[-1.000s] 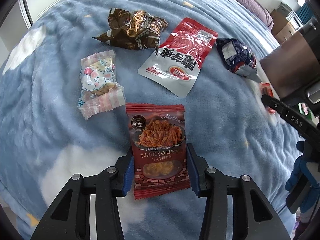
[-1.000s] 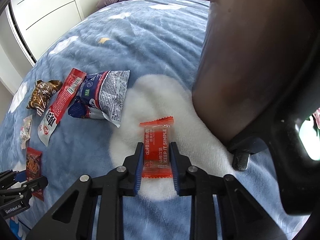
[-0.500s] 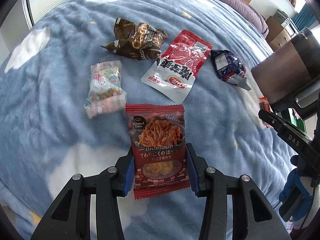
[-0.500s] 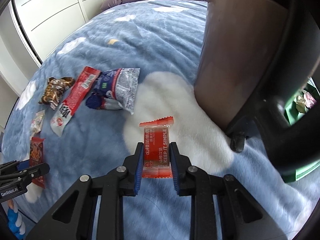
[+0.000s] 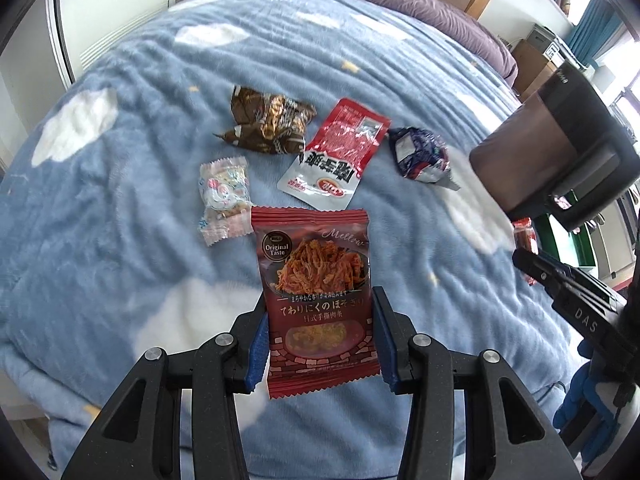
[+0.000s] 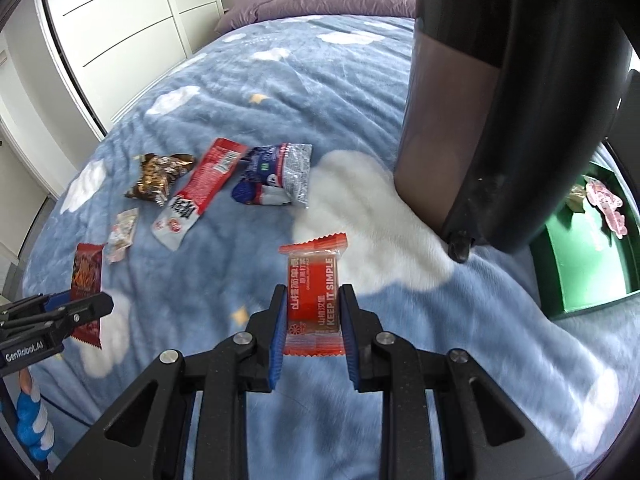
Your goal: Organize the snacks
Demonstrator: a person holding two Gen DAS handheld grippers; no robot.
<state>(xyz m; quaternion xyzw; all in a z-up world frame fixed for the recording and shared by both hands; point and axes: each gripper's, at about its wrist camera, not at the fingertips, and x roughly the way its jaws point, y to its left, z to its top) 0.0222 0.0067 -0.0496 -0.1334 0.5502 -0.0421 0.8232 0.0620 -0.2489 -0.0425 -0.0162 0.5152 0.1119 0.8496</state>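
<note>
My left gripper (image 5: 318, 336) is shut on a dark red noodle snack packet (image 5: 316, 288) and holds it above the blue blanket. My right gripper (image 6: 313, 320) is shut on a small orange-red snack bar (image 6: 314, 300), also lifted off the bed. On the blanket lie a brown wrapper (image 5: 268, 124), a red-and-white pouch (image 5: 336, 156), a blue-and-white bag (image 5: 420, 154) and a pink candy packet (image 5: 224, 196). The same packets show in the right wrist view, with the pouch (image 6: 200, 196) and blue bag (image 6: 280, 176) in the middle.
A green tray (image 6: 580, 256) at the right holds a pink packet (image 6: 606, 208). A large brown-and-black object (image 6: 480, 100) stands beside it. White wardrobe doors (image 6: 120, 20) line the left; a purple pillow (image 6: 320, 4) lies at the bed's head.
Both grippers have risen and pulled back from the bed with their packets still held. The snacks on the blanket look farther away, and the green tray has come into the right view.
</note>
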